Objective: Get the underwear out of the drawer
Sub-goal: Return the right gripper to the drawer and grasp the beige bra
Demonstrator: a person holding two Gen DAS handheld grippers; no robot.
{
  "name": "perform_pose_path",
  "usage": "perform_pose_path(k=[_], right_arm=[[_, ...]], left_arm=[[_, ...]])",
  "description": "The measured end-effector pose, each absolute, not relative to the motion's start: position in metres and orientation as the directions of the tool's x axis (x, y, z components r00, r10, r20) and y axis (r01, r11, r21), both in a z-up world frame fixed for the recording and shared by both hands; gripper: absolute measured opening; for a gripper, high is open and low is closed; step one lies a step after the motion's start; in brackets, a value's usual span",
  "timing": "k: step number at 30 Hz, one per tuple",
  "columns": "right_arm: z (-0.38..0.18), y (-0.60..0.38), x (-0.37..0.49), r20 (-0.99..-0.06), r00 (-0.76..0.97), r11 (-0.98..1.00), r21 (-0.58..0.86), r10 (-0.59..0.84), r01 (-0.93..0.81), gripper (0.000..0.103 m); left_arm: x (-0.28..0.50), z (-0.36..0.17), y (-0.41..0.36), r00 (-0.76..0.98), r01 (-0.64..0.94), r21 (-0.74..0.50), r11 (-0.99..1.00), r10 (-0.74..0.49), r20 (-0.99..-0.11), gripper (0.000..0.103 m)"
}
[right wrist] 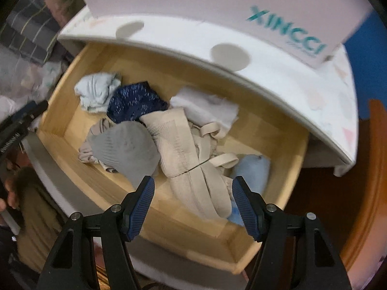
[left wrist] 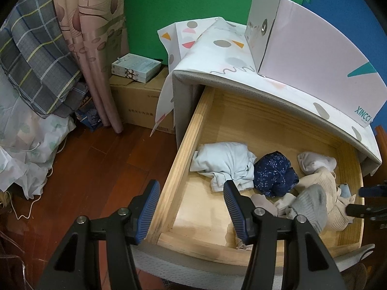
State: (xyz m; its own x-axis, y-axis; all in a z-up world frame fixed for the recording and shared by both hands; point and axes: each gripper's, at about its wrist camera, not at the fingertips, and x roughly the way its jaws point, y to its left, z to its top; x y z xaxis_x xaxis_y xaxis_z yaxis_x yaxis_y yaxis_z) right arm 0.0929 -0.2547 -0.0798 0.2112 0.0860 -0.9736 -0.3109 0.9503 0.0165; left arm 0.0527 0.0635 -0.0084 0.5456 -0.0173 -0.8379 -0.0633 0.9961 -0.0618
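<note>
The beige ribbed underwear (right wrist: 193,166) lies in a crumpled heap in the right half of the open wooden drawer (right wrist: 72,149), its straps looping out toward a pale blue piece (right wrist: 254,169) just beside it against the right wall. In the right wrist view this beige garment sits directly ahead of the right claw (right wrist: 193,205), its near end between the two blue-padded fingers (right wrist: 142,205), which stand apart with neither pad pressing on the cloth; nothing is gripped. Touching the beige heap on its left is a grey knitted piece (right wrist: 125,152), and behind that a navy speckled garment (right wrist: 135,104), a light blue folded one (right wrist: 96,89) at the back left, and a white one (right wrist: 205,108) at the back right. The left claw (left wrist: 191,210) hangs over the drawer's front left corner, its fingers half spread around the drawer's left side wall, one finger outside the wood and one inside, clamping nothing; the beige underwear lies well to its right, beyond the grey piece. The drawer juts from a cabinet topped with a dotted white cover (left wrist: 217,55), on which a pinkish cardboard box (left wrist: 314,48) stands. Left of the cabinet are a brown carton (left wrist: 140,101), a patterned curtain (left wrist: 96,36) and the reddish wooden floor (left wrist: 96,169).
</note>
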Motion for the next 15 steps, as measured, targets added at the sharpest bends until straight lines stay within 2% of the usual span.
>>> perform_pose_path(k=[2, 5, 15], right_arm=[[-0.089, -0.251, 0.099, -0.977, 0.189, 0.946, 0.032, 0.097, -0.324, 0.066], [-0.102, -0.242, 0.108, -0.982, 0.159, 0.934, 0.038, 0.101, -0.356, 0.073], [-0.129, -0.229, 0.126, -0.993, 0.117, 0.906, -0.031, 0.021, -0.423, 0.073]], left_arm=[[0.053, -0.009, 0.063, 0.543, -0.061, -0.061, 0.996, -0.019, -0.839, 0.056], [0.053, -0.009, 0.064, 0.541, -0.06, -0.069, 0.996, -0.026, -0.841, 0.056], [0.055, -0.009, 0.065, 0.534, -0.058, -0.088, 0.994, -0.044, -0.845, 0.056]])
